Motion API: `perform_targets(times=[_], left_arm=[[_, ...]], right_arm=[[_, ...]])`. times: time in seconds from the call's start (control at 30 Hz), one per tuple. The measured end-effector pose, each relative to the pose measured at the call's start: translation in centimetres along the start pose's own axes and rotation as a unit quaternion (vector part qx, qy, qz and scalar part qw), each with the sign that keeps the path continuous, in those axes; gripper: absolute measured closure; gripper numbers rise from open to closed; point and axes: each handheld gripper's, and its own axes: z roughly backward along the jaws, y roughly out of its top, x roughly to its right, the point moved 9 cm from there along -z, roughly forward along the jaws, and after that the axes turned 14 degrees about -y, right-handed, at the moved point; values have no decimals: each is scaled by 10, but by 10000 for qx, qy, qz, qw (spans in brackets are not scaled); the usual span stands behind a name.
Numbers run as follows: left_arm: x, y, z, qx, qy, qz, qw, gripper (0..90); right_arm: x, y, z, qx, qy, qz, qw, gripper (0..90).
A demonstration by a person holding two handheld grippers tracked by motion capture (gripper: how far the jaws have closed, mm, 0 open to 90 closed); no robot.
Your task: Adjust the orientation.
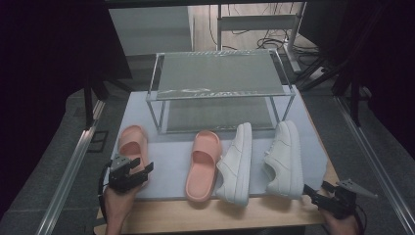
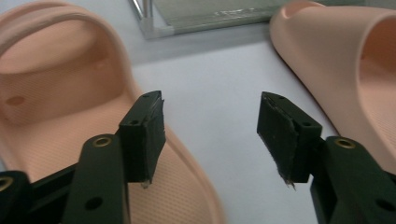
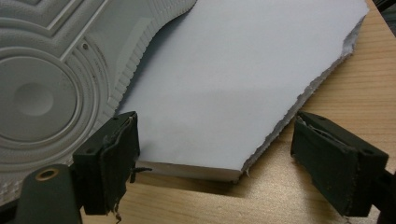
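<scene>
Peach foam slide sandal (image 1: 133,142) lies at the desk's left, heel under the left tool (image 1: 131,175), long axis running away from it. Left gripper view: jaws apart, straddling its inner rim (image 2: 154,140), not pressing. Right gripper view: right tool (image 3: 212,161) agape, empty, beside the white sneaker sole (image 3: 51,88).

Two pink slides (image 1: 132,142) (image 1: 203,164), two white sneakers (image 1: 236,164) (image 1: 284,159), one clear shelf rack (image 1: 220,73), one white mat (image 1: 166,161).

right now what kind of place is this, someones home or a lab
Most likely a lab or recording workspace, not a home: a wooden table fenced by metal rails, loose cables on the floor behind it, and a clear two-tier shoe rack with shoes laid out as props.
</scene>
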Motion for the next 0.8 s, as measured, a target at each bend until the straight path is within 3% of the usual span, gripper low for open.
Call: perform_targets(times=[0.5, 0.8], left_arm=[[-30, 10, -5, -2, 286, 290, 9992, 607], [-43, 16, -16, -183, 460, 435, 9978, 681]], right_arm=[[0, 0, 0, -4, 2, -13, 10000, 157], [0, 0, 0, -2, 0, 6, 10000, 156]])
